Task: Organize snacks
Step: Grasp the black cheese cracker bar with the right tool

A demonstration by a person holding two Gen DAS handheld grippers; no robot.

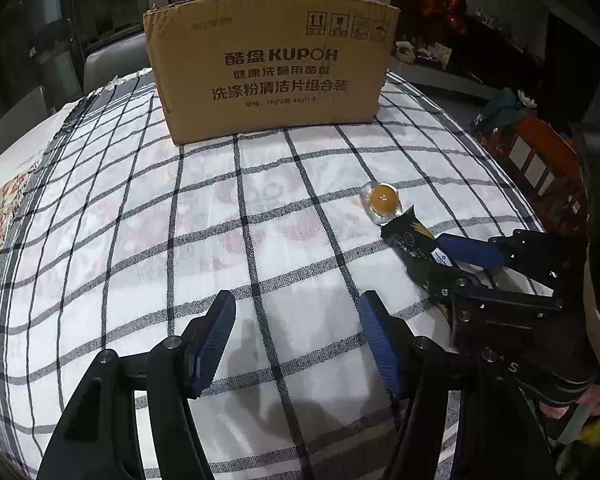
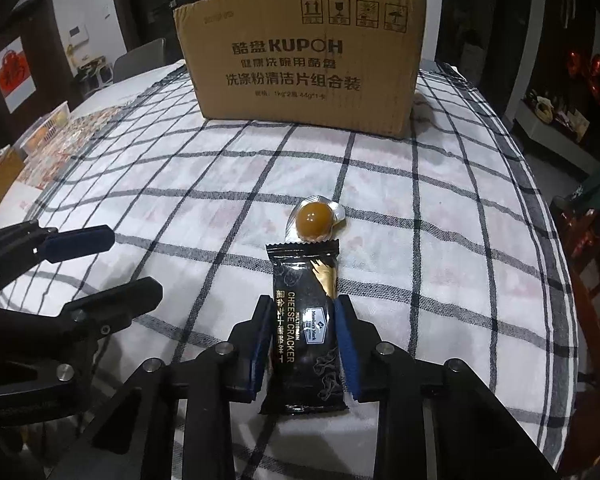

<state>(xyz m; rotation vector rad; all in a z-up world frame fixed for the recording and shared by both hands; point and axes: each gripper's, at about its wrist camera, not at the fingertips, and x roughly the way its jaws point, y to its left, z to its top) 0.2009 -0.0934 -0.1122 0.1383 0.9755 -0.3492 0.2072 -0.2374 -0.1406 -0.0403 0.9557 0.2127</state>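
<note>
The cardboard box (image 2: 304,60) stands at the top centre of the checked tablecloth (image 2: 180,208), likely waiting for the snacks. Low in the frame, the right gripper (image 2: 302,340) pinches a black cracker packet (image 2: 304,320), ready to lift. A round jelly cup (image 2: 314,218) touches its far end. The left gripper (image 1: 296,336) hangs half-open and empty.

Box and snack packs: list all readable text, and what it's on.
"酷盘KUPOH" and "洗涤粉清洁片组合装": box front.
Four handling signs: box top right; captions too small.
Box's small spec line: blurred.
"MULTIGRAIN CHEESE CRACKER": black pack.
Blue logo on the pack: too small.
Orange ball pack: no text.
"S": right gripper body.
</note>
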